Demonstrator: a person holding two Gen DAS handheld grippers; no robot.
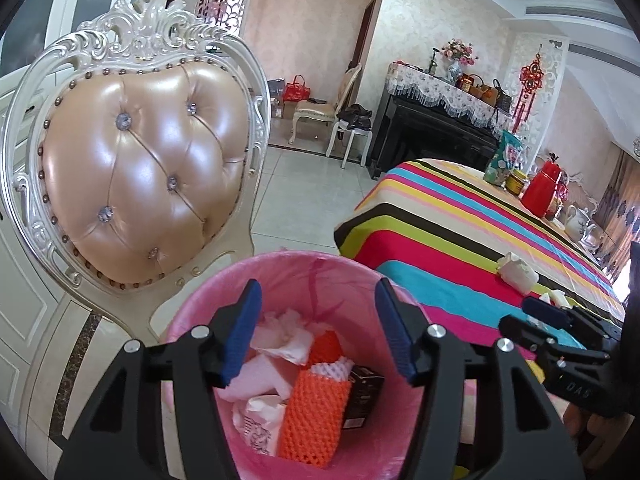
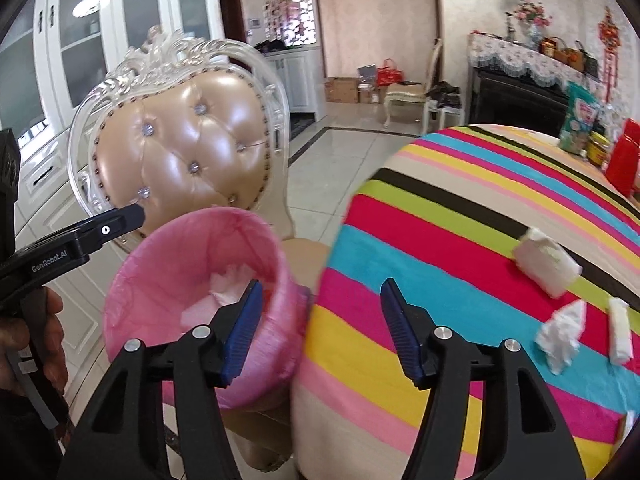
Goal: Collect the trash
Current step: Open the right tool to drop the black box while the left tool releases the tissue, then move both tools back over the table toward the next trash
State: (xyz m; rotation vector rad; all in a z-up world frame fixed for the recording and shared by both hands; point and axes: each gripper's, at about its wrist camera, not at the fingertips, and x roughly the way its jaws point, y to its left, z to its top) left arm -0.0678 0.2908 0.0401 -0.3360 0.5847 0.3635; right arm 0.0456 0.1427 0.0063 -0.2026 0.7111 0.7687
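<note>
Pink plastic lines the bin (image 1: 304, 276), which stands on the seat of a tufted chair (image 1: 140, 176) just beside the table with the striped cloth (image 2: 460, 216). Inside it lie crumpled white tissue (image 1: 286, 334), orange foam netting (image 1: 312, 416) and a small dark box (image 1: 362, 398) whose print is too small to read; a pale wrapper (image 1: 260, 426) near the bottom carries blurred markings.

On the cloth, well apart from the bin, more trash is left: a white folded packet (image 2: 546, 266), a crumpled tissue (image 2: 560, 336) and a white roll-like piece (image 2: 619, 332), with another scrap cut off at the picture's lower right edge.

The left gripper (image 1: 318, 330) hangs over the bin's mouth, its blue pads spread with nothing between them. The right gripper (image 2: 320, 330) is likewise parted and empty, between the bin's rim and the table edge. Seen from the right wrist view, the left tool bears the lettering "GenRobot.AI"; from the left wrist view the right tool shows "DA5". The hands holding them are mostly cut off by the frame edges. The right view is somewhat blurred.
</note>
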